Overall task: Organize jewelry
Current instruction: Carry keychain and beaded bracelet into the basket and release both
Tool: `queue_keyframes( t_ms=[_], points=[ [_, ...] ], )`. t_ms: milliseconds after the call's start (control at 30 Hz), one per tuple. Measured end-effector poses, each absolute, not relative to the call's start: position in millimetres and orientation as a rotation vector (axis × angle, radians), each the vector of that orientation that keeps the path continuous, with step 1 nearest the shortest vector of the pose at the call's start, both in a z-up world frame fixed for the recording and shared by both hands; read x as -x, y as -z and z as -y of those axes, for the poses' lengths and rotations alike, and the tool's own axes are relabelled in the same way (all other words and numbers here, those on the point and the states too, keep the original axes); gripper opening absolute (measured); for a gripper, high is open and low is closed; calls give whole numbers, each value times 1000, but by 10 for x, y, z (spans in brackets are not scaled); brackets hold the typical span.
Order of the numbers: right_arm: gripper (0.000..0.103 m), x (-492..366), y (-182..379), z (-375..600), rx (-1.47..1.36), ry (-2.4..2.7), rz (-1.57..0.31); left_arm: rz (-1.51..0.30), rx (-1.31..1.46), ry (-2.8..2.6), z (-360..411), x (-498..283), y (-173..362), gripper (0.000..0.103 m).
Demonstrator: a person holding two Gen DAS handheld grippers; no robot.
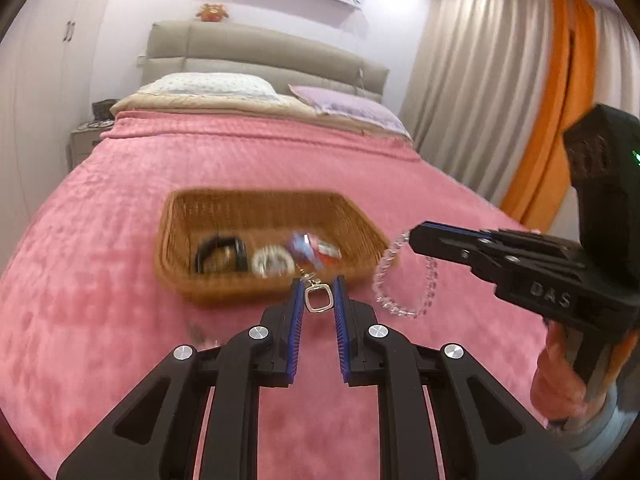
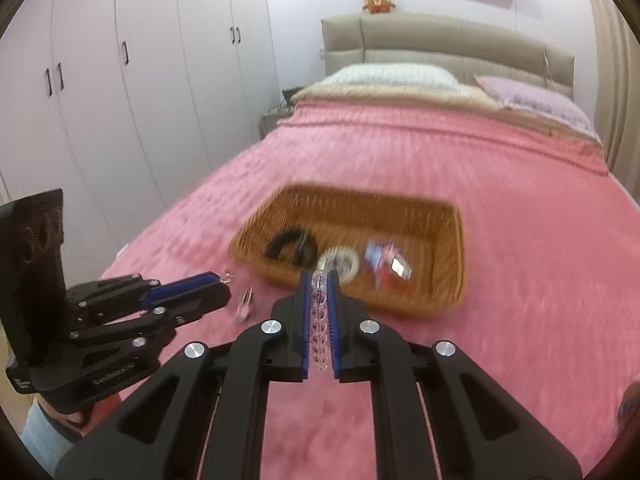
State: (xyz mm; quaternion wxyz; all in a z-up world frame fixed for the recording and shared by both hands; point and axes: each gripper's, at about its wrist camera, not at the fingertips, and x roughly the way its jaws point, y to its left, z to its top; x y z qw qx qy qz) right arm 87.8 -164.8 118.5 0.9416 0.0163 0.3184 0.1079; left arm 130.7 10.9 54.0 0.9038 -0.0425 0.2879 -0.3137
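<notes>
A wicker basket (image 1: 200, 216) sits on the pink bedspread and holds a black bracelet (image 1: 220, 254), a white beaded bracelet (image 1: 272, 262) and small red and blue items (image 1: 314, 250). My left gripper (image 1: 319, 294) is shut on a silver square pendant (image 1: 319, 298) just in front of the basket's near rim. My right gripper (image 2: 320, 280) is shut on a clear crystal bead bracelet (image 2: 320, 320), which hangs in a loop in the left wrist view (image 1: 404, 276) beside the basket's near right corner. The basket also shows in the right wrist view (image 2: 440, 216).
The pink bedspread (image 1: 120, 240) stretches all around the basket. Two pillows (image 1: 216, 84) and a grey headboard lie at the far end. White wardrobes (image 2: 120, 100) stand to the left, grey and orange curtains (image 1: 540, 100) to the right. A nightstand (image 1: 84, 136) is beside the bed.
</notes>
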Motion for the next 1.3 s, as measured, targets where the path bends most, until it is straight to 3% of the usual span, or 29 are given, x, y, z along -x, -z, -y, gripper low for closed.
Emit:
queue_keyframes(
  t_ms=[367, 900, 967, 1033, 1100, 1200, 1267, 1300],
  points=[
    [6, -1970, -808, 1744, -102, -220, -741, -671, 165, 593, 174, -2467, -221, 13],
    [7, -2332, -293, 2147, -261, -138, -807, -702, 141, 582, 283, -2614, 19, 15],
    [7, -2326, -297, 2165, -262, -136, -801, -702, 148, 586, 268, -2583, 4, 36],
    [10, -2300, -320, 2175, -261, -129, -792, -684, 172, 588, 194, -2521, -47, 45],
    [14, -2248, -363, 2185, -261, -124, -782, -669, 194, 596, 104, -2456, -128, 47],
    [14, -2101, -491, 2154, -261, -128, -762, -634, 243, 592, -91, -2322, -285, 60],
    [21, -1907, -609, 2083, -252, -145, -735, -608, 276, 591, -238, -2215, -377, 64],
    [33, -1842, -644, 2057, -244, -150, -725, -599, 292, 595, -317, -2156, -418, 64]
  ],
)
